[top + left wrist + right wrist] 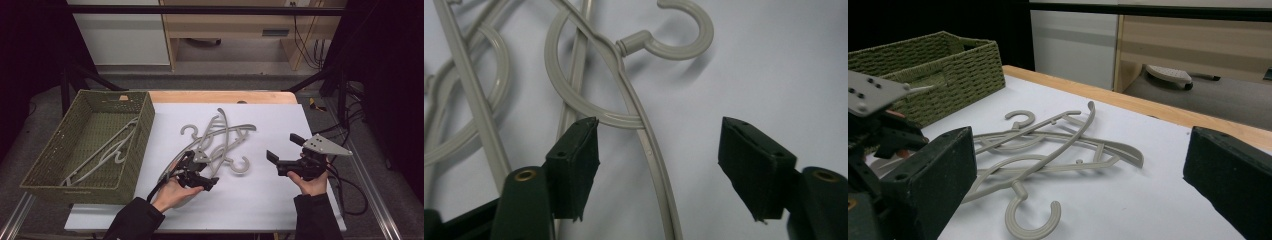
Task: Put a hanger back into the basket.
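While tilted down, left gripper [207, 182] straddles a hanger [649, 150], unclamped.

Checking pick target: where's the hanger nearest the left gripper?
High view: hanger lies mid-table at the pile's near edge, right of the basket. Left gripper straddles its arm, jaws open.

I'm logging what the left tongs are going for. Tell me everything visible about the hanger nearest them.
The hanger is grey-beige, plastic by its look, with an open round hook on a ribbed neck, a curved shoulder arm and an inner loop. It lies flat on the white table sheet, at the near edge of the hanger pile, crossing other hangers. Its arm runs between the jaws of the left tongs, which stand apart around it; the pads do not press on it.
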`<state>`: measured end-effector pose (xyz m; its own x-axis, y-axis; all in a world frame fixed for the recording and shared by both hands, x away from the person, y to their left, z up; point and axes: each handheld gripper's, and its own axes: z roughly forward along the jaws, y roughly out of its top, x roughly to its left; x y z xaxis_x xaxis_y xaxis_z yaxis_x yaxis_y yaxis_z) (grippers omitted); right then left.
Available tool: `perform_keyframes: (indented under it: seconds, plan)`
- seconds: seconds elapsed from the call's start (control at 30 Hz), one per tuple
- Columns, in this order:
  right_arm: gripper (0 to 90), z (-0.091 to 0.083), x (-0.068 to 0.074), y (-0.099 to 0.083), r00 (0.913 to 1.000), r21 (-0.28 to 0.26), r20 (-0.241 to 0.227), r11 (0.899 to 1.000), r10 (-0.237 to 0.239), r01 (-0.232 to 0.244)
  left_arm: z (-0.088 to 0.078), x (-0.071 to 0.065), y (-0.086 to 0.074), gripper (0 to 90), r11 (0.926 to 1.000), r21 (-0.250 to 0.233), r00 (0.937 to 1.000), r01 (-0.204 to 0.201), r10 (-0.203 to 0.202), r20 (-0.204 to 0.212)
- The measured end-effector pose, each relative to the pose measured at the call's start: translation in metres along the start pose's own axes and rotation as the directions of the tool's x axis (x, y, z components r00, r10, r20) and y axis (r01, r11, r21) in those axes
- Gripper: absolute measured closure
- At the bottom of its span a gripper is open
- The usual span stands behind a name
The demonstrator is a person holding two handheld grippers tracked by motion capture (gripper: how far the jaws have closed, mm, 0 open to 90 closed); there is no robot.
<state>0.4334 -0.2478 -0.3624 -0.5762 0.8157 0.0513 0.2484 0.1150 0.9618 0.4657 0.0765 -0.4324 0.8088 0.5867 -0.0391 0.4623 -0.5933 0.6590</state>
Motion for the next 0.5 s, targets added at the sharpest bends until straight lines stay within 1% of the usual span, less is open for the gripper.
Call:
perform_keyframes:
  seconds: [0.07, 0.1, 0.17, 0.2, 0.23, 0.27, 0.3, 0.33, 0.37, 0.4, 0.5]
  plan:
    - [0.9, 0.0, 0.0, 0.0, 1.0, -0.001, 0.0, 1.0, -0.001, 0.001, 0.007, 0.001, 0.0, 38.1, 0.9997, 0.021, 0.9999, 0.011, -0.011, -0.006]
    - [0.9, 0.0, 0.0, 0.0, 1.0, 0.002, 0.001, 1.0, -0.001, 0.001, 0.011, 0.001, -0.001, 40.5, 0.9993, 0.035, 0.9999, 0.013, -0.013, -0.003]
    - [0.9, 0.0, 0.0, 0.0, 1.0, 0.001, 0.001, 1.0, -0.001, 0.001, 0.016, 0.002, -0.001, 43.7, 0.9987, 0.045, 0.9997, 0.022, -0.021, -0.009]
    - [0.9, 0.0, 0.0, 0.0, 1.0, 0.002, -0.001, 1.0, 0.0, 0.0, 0.021, 0.002, -0.003, 48.3, 0.9976, 0.063, 0.9995, 0.031, -0.031, -0.004]
    - [0.9, 0.0, 0.0, 0.0, 1.0, 0.002, -0.001, 1.0, 0.0, 0.0, 0.021, 0.002, -0.003, 49.4, 0.9976, 0.063, 0.9995, 0.031, -0.031, -0.004]
    - [0.9, 0.0, 0.0, 0.0, 1.0, 0.0, -0.001, 1.0, 0.0, 0.0, 0.024, 0.003, -0.003, 49.4, 0.9966, 0.074, 0.9993, 0.037, -0.037, -0.005]
    - [0.9, 0.0, 0.0, 0.0, 1.0, 0.0, -0.001, 1.0, 0.0, 0.0, 0.026, 0.003, -0.003, 51.1, 0.9961, 0.081, 0.9993, 0.037, -0.036, -0.009]
    - [0.9, 0.001, 0.0, 0.0, 1.0, 0.001, -0.003, 1.0, 0.0, 0.0, 0.029, 0.005, -0.004, 54.1, 0.995, 0.087, 0.9989, 0.048, -0.048, -0.003]
    - [0.9, 0.001, 0.0, 0.0, 1.0, 0.001, -0.003, 1.0, 0.0, 0.0, 0.029, 0.005, -0.004, 56.1, 0.995, 0.087, 0.9989, 0.048, -0.048, -0.003]
    - [0.9, 0.001, 0.0, 0.0, 1.0, 0.002, -0.002, 1.0, -0.001, 0.001, 0.031, 0.006, -0.004, 56.1, 0.9949, 0.088, 0.9987, 0.05, -0.05, -0.001]
    - [0.9, 0.001, 0.0, 0.0, 1.0, 0.004, -0.004, 1.0, 0.0, 0.0, 0.034, 0.008, -0.004, 65.0, 0.9934, 0.092, 0.9976, 0.069, -0.069, 0.002]
